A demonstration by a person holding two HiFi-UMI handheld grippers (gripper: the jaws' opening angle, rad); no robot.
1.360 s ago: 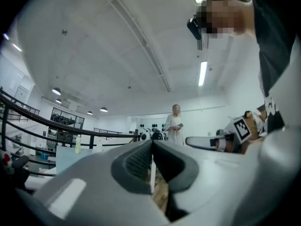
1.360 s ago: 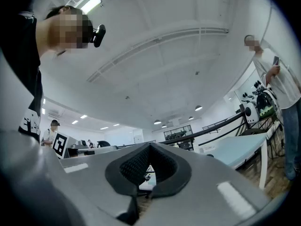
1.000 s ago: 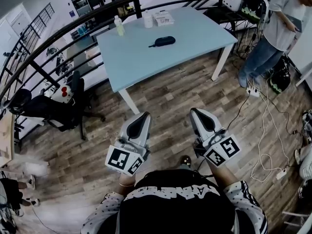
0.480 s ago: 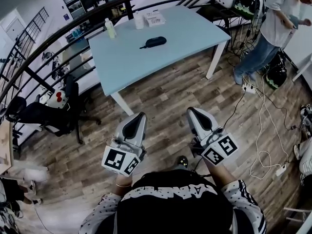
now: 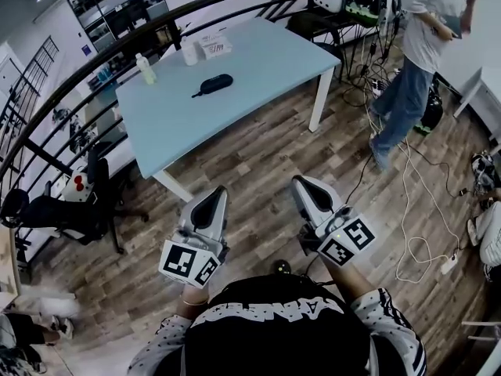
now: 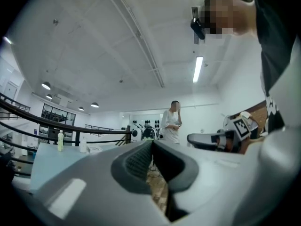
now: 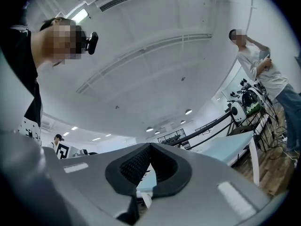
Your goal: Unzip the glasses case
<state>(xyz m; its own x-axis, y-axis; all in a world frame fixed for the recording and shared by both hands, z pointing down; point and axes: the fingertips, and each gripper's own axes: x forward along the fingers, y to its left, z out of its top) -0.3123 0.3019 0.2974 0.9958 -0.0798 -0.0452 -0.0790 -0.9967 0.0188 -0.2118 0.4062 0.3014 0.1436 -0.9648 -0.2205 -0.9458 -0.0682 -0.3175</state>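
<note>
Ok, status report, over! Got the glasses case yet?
Left gripper shut, right gripper shut, both empty. Glasses case on the table, untouched. Only floor between.

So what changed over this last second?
The table with the glasses case has slid left and lower in the head view, the bystander too, so the wearer has moved. The left gripper and right gripper stay shut, empty, side by side; the case lies untouched.

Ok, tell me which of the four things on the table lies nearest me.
The dark glasses case, flat near the middle of the table. The bottle, white container and printed box sit along the far edge.
</note>
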